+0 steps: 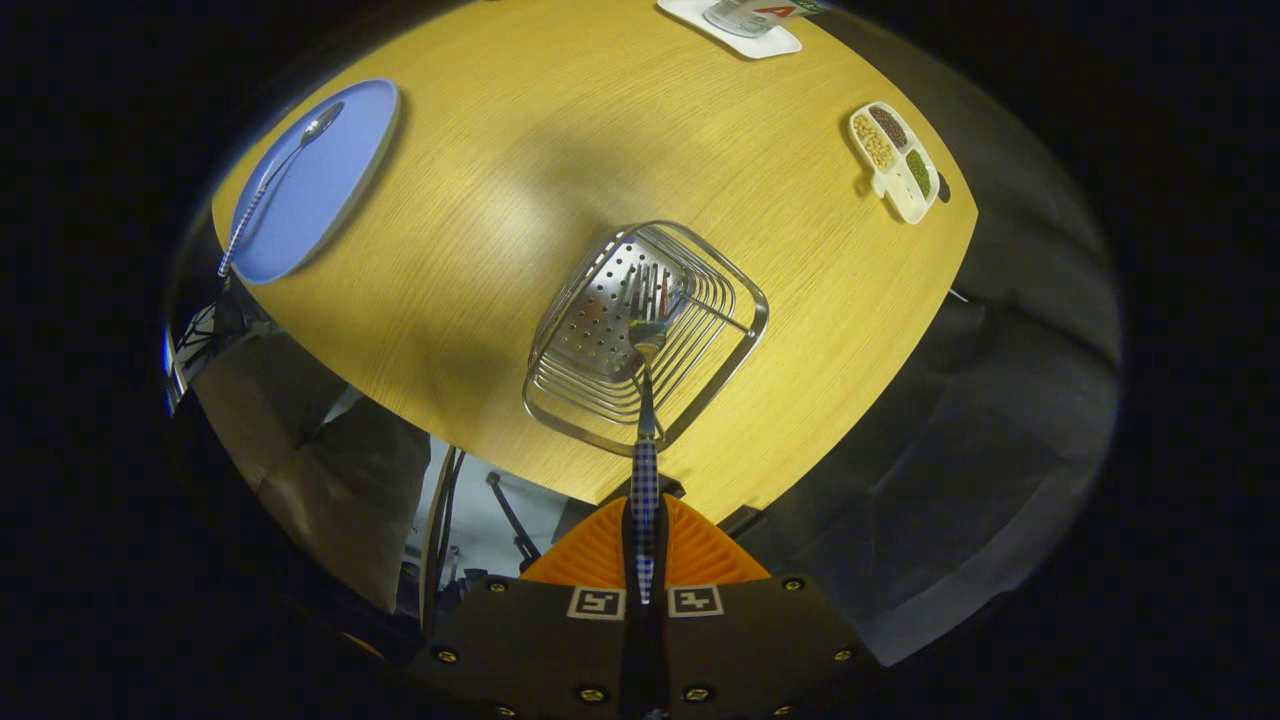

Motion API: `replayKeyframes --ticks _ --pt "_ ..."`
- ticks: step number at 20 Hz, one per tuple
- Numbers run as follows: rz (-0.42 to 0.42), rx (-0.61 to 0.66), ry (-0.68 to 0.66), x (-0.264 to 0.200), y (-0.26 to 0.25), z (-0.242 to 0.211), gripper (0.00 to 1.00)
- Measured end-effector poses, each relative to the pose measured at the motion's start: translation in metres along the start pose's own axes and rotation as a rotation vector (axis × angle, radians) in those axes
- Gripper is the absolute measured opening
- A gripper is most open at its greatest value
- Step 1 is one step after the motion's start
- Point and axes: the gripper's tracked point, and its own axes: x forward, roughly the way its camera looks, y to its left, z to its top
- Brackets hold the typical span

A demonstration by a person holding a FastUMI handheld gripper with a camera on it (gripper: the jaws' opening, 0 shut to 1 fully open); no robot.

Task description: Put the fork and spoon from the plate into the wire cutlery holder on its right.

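Gripper clamps fork handle; tines over wire holder. Spoon on plate, far left of holder.

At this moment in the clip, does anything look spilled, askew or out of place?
Nothing stands out. The tool is shut on the fork, tines down over the wire cutlery holder. The spoon lies on the blue plate, its handle overhanging the rim.

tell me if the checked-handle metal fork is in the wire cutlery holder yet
Cannot tell: the gripper is shut on the fork, whose tines overlap the holder.
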Motion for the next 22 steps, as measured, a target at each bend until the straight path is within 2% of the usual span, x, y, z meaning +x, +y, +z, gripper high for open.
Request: replayKeyframes --ticks 3,5,6,11,12,13,14,15,17,22 --pt "0.012 -0.002 -0.001 0.003 -0.002 0.006 0.01" --pt "0.024 0.005 -0.011 0.005 -0.002 0.008 0.05" --pt "0.028 0.009 -0.018 0.005 -0.003 0.009 0.1" --pt "0.028 0.058 -0.061 -0.002 -0.008 0.007 0.15" --pt "0.035 0.071 -0.078 -0.007 -0.007 0.008 0.27" --pt "0.041 0.082 -0.099 -0.01 -0.005 0.007 0.33" --pt "0.042 0.106 -0.123 -0.014 -0.006 0.007 0.34" --pt "0.049 0.134 -0.158 -0.019 -0.005 0.009 0.4" --pt "0.081 0.186 -0.225 -0.027 0.002 0.012 0.96" --pt "0.118 0.283 -0.359 -0.048 0.017 0.017 0.96"
